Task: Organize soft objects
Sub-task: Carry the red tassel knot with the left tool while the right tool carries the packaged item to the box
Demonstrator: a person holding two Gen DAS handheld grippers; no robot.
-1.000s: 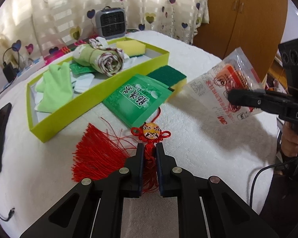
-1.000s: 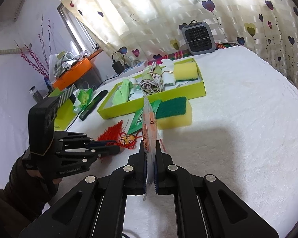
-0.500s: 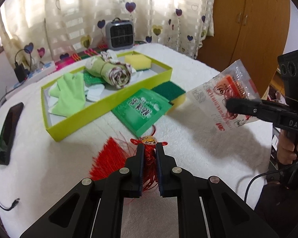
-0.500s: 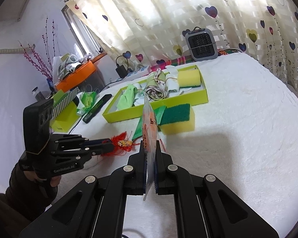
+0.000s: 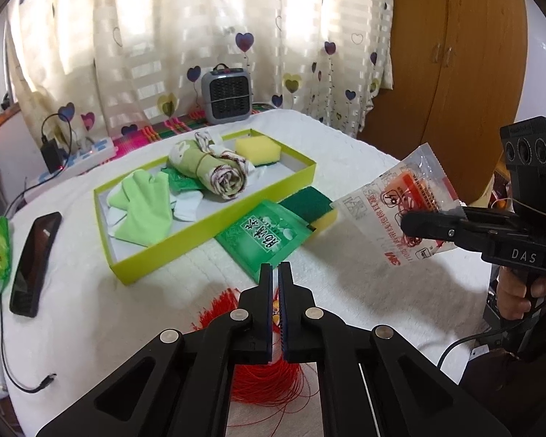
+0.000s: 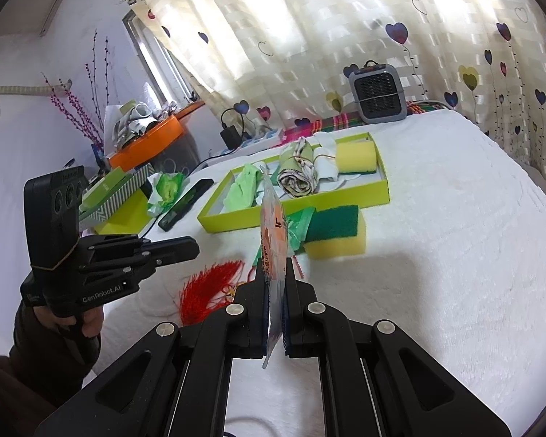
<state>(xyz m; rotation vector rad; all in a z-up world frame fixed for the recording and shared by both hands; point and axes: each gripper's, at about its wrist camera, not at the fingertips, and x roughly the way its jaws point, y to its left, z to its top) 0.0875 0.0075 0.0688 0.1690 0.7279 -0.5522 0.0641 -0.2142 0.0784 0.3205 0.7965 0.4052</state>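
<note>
My left gripper (image 5: 276, 273) has just been closing, and its jaws now stand all but together. Through the slit between them I see only red and a speck of yellow. From my right wrist view the left fingertips hang in the air with nothing dangling from them. The tassel (image 6: 207, 287) lies flat on the bed (image 6: 436, 255) under them, so I take that gripper as empty.

My right gripper (image 6: 276, 273) is clamped tight on the packet (image 5: 393, 200), a clear printed bag. It stands on edge between the pads and sticks out past them towards the tray (image 5: 207, 227).

The tray is the lime box in the middle of the bed. Inside it a glove (image 5: 145, 207) lies at the end nearest the phone (image 5: 34, 262). A rolled cloth (image 5: 218, 171) lies about the middle, and a yellow sponge (image 5: 258, 145) sits at the far end. Just outside the tray's near wall lies a sachet (image 5: 269, 238), with one edge touching that wall. Beside the sachet is a sponge (image 6: 336, 233) with its green side up. The tassel is on my side of the sachet, further from the tray, with its threads fanned out. The packet is held in the air off the tray's sponge end, apart from it.
</note>
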